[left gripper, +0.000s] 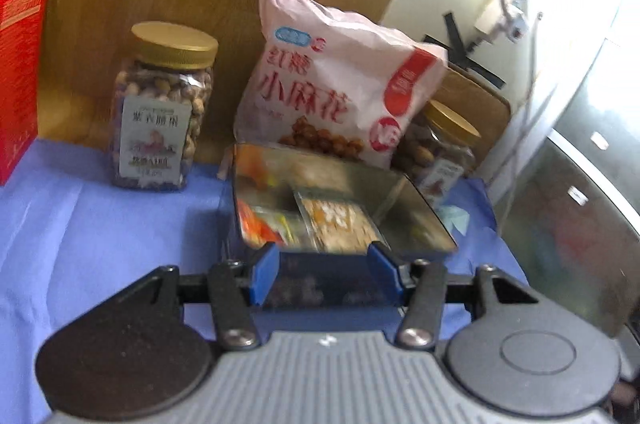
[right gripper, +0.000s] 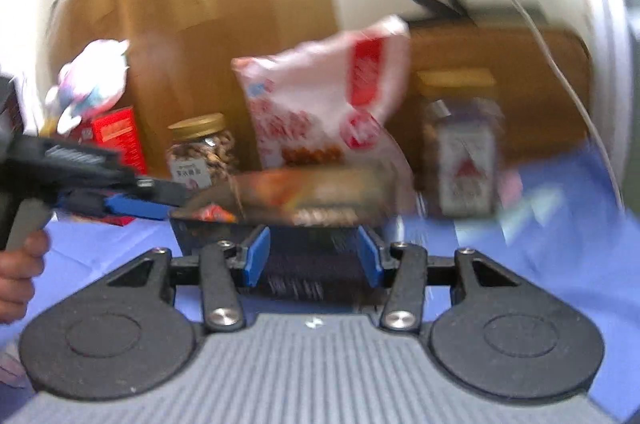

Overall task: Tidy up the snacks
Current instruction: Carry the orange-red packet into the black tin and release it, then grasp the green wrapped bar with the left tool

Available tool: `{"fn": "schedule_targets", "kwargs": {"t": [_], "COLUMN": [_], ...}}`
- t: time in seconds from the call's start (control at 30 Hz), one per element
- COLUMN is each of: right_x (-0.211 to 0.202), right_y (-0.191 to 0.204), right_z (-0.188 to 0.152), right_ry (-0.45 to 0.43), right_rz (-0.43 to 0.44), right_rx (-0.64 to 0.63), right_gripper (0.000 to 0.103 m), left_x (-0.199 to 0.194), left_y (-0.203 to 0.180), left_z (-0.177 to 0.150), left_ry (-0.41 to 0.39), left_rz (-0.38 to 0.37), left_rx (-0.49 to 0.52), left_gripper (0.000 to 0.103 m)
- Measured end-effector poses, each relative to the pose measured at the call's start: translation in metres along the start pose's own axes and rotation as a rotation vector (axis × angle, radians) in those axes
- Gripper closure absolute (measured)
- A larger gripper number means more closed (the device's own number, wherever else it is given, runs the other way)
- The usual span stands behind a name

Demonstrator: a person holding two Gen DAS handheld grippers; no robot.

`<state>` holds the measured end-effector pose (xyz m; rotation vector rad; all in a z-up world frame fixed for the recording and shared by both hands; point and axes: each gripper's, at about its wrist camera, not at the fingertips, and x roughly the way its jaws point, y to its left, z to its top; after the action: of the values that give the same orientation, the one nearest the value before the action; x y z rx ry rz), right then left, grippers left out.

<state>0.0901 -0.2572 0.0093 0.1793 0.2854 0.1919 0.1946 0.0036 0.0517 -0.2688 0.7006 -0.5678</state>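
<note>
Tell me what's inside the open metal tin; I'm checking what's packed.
Open metal tin: an orange-red snack packet and a clear biscuit packet. The near wall hides the rest.

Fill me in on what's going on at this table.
A person is sorting snacks with a handheld gripper in each hand. Both the left gripper and the right gripper are open and pointed at a metal tin on the blue cloth, which already holds a few snack packets. Neither gripper holds anything. Behind the tin stand a pink snack bag and two gold-lidded nut jars, with a red box at the left.
</note>
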Motion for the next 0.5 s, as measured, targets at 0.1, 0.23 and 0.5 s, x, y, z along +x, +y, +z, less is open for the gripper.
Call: {"fn": "schedule_targets", "kwargs": {"t": [0.1,0.23,0.5], "right_x": [-0.013,-0.03,-0.049], "right_y": [-0.023,-0.031,0.032], "right_z": [-0.017,-0.048,-0.07], "right_ry": [0.08,0.179,0.235], "right_rz": [0.039,0.136,0.142], "right_rx": [0.141,0.249,-0.048], "right_gripper": [0.052,0.052,0.051], "left_x": [-0.005,0.004,0.018], "left_y": [-0.005,-0.013,-0.03], "left_z": [-0.022,-0.049,-0.079], "left_ry": [0.059,0.173,0.29], "left_rz": [-0.049,-0.13,-0.182], "left_rx": [-0.01,-0.031,-0.028], "left_gripper": [0.053,0.053,0.053]}}
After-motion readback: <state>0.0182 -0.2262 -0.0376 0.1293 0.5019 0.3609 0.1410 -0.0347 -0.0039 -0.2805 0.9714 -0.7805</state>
